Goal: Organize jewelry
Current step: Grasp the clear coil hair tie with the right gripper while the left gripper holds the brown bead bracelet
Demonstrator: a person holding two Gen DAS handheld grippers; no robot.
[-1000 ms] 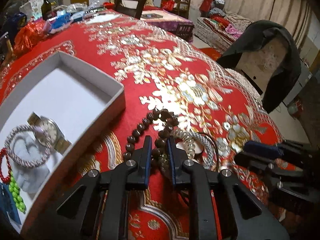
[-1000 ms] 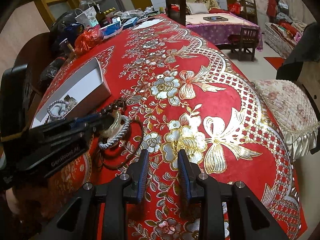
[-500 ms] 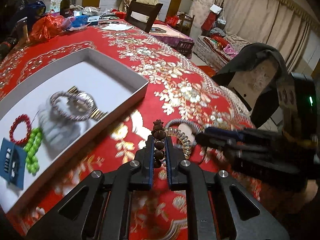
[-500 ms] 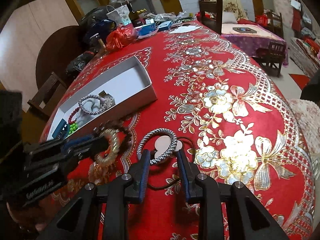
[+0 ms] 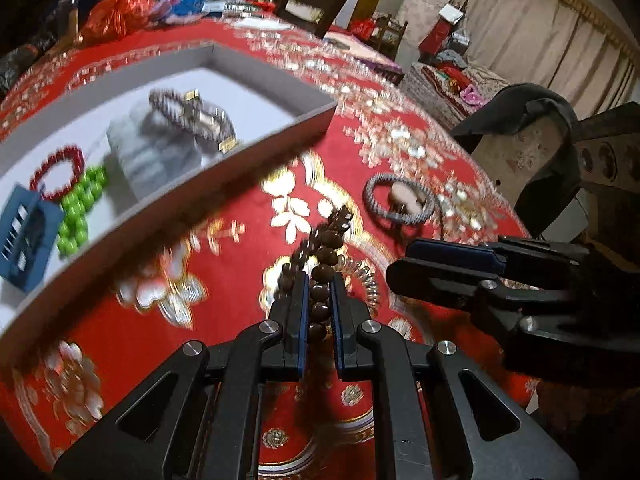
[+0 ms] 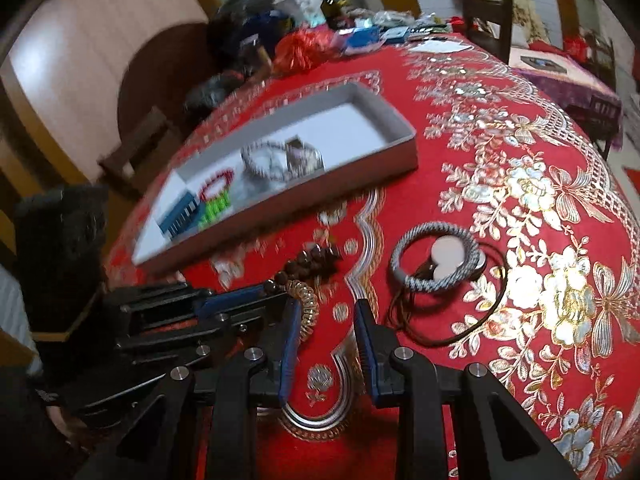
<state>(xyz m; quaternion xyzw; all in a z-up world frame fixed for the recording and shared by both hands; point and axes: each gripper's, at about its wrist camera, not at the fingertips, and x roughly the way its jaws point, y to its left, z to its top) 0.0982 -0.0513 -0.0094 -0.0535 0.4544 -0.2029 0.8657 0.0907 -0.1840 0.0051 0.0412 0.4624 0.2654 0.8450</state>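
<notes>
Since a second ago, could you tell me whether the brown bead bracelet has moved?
Yes. The brown bead bracelet, clamped in the left tongs, has come up off the red tablecloth toward the white box, away from the grey braided bracelet.

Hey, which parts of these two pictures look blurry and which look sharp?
Left wrist view: the white box and the tablecloth pattern streak with motion blur, while the left tool and the brown bead bracelet it grips stay sharp. Right wrist view: the box's contents and the left tool smear; the right tool and grey braided bracelet are crisper.
</notes>
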